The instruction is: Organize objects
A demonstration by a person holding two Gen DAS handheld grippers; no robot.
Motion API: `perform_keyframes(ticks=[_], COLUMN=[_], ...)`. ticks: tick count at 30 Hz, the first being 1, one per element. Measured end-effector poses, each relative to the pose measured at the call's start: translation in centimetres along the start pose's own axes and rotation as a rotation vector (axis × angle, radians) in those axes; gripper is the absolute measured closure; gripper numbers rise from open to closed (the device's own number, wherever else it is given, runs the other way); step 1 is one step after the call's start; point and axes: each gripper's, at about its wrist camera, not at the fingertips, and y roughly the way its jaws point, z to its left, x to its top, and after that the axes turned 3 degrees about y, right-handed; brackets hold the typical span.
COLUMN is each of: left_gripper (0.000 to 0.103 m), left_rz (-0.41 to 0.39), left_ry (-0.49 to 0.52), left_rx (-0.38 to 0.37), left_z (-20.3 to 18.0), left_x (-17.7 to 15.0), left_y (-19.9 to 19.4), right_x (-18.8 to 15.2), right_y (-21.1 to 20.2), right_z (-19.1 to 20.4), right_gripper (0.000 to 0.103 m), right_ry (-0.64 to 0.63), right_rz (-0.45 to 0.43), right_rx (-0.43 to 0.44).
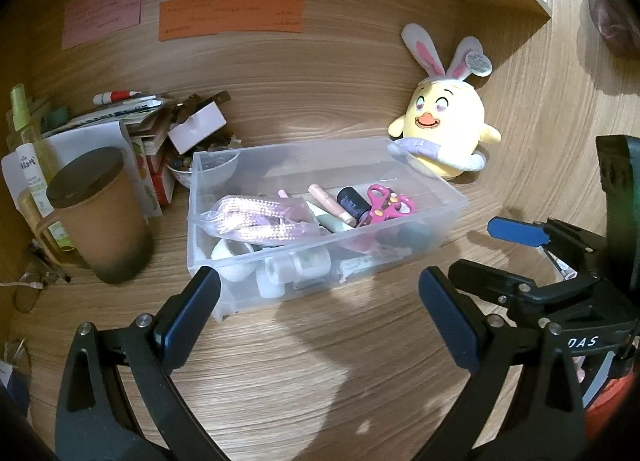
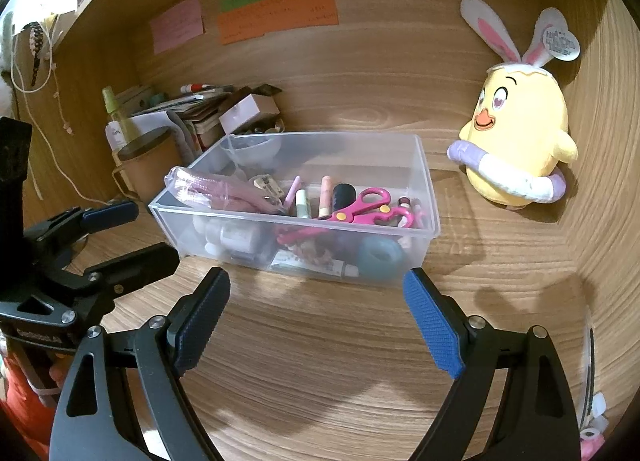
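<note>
A clear plastic box (image 1: 448, 217) (image 2: 430, 217) sits on the wooden desk, filled with small items: pink scissors (image 1: 386, 205) (image 2: 366, 207), a pink packet (image 1: 256, 217) (image 2: 212, 189), tubes and a dark bottle (image 1: 352, 203) (image 2: 344, 197). My left gripper (image 1: 320, 293) is open and empty just in front of the box. My right gripper (image 2: 316, 293) is open and empty, also in front of the box. Each gripper shows in the other's view, the right gripper at right (image 1: 516, 257) and the left gripper at left (image 2: 120, 233).
A yellow chick plush with bunny ears (image 1: 444, 129) (image 2: 520, 129) stands right of the box against the back wall. A brown lidded cup (image 1: 100, 217) (image 2: 148, 161), bottles and a pile of papers and small boxes (image 1: 152, 121) (image 2: 208, 109) crowd the left corner. Coloured notes (image 1: 228, 15) hang on the wall.
</note>
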Motion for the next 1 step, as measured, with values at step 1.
perform_keyframes(ticks=[1], left_gripper=[0.002], left_rz=[0.001], left_ry=[-0.004], left_rx=[-0.003], left_z=[0.10], left_x=[0.01], left_y=[-0.01], right_x=[-0.02], right_y=[0.05], right_z=[-0.04], right_gripper=[0.016], right_ry=[-0.001], right_rz=[0.001], right_rx=[-0.002])
